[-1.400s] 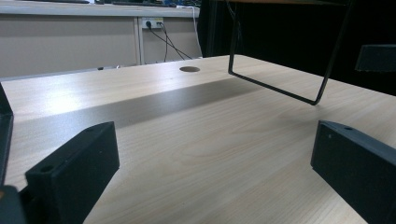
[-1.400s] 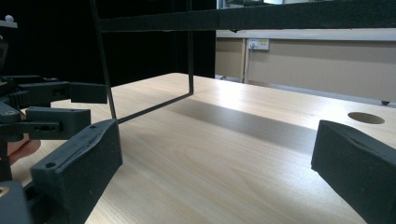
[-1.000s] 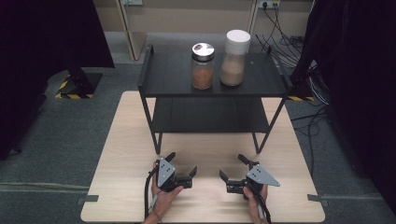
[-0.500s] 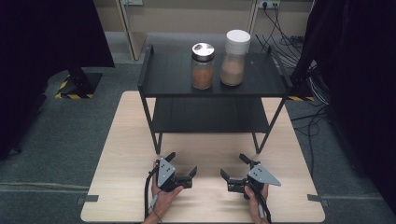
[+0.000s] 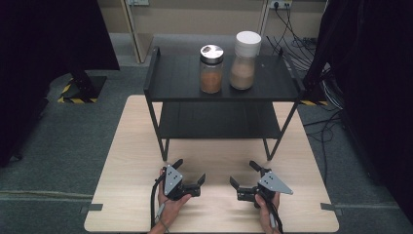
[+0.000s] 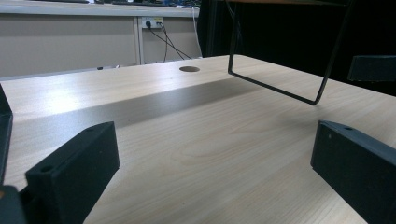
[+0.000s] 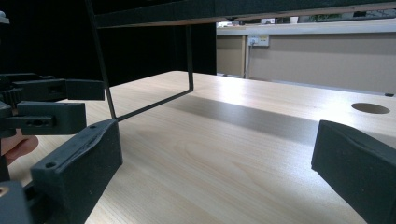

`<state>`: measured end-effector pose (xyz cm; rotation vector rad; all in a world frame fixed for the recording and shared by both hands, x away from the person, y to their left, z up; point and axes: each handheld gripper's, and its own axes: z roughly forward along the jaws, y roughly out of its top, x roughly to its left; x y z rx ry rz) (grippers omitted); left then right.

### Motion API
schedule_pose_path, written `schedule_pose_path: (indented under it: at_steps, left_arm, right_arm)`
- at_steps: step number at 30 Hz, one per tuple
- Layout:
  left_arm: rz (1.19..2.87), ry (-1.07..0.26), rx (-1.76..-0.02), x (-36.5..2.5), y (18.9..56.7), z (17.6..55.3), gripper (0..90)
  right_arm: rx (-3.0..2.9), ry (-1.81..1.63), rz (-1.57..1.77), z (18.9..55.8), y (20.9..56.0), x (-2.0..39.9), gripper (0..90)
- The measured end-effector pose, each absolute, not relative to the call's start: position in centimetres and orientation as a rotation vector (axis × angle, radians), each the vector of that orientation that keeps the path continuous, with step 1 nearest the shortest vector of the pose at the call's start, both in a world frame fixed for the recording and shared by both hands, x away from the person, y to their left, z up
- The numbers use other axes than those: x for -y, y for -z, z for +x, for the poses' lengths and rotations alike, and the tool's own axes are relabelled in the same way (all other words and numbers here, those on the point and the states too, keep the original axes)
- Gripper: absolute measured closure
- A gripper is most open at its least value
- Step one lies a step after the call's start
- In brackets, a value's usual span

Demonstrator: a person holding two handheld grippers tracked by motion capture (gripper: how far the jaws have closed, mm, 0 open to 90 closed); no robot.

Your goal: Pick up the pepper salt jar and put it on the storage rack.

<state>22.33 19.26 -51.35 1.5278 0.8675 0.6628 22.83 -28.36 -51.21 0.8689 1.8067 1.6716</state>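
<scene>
Basically nothing done yet: left gripper [image 5: 191,175] and right gripper [image 5: 243,179] are resting on the surface [image 5: 131,146], fingers released, jars [image 5: 211,69] sitting untouched on the shelf [image 5: 175,78].

Black rack [image 5: 221,83], seemingly pale-wood table [image 5: 131,156]

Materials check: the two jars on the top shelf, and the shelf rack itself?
Left jar: clear glass or plastic, brown powder visible through it, shiny metallic-looking lid. Right jar: clear body, paler powder, matte white lid, probably plastic. Shelf rack: likely black-coated metal, judging by its thin bent-rod legs and matte finish.
</scene>
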Motion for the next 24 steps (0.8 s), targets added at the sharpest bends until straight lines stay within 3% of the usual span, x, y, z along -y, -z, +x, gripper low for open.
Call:
schedule_pose_path:
  at_steps: [24]
  left_arm:
    - [1.527, -0.662, -0.869, -19.27, 51.36, 22.33, 0.4]
  right_arm:
    - [-1.799, -1.673, 0.869, 22.78, 51.24, 28.43, 2.0]
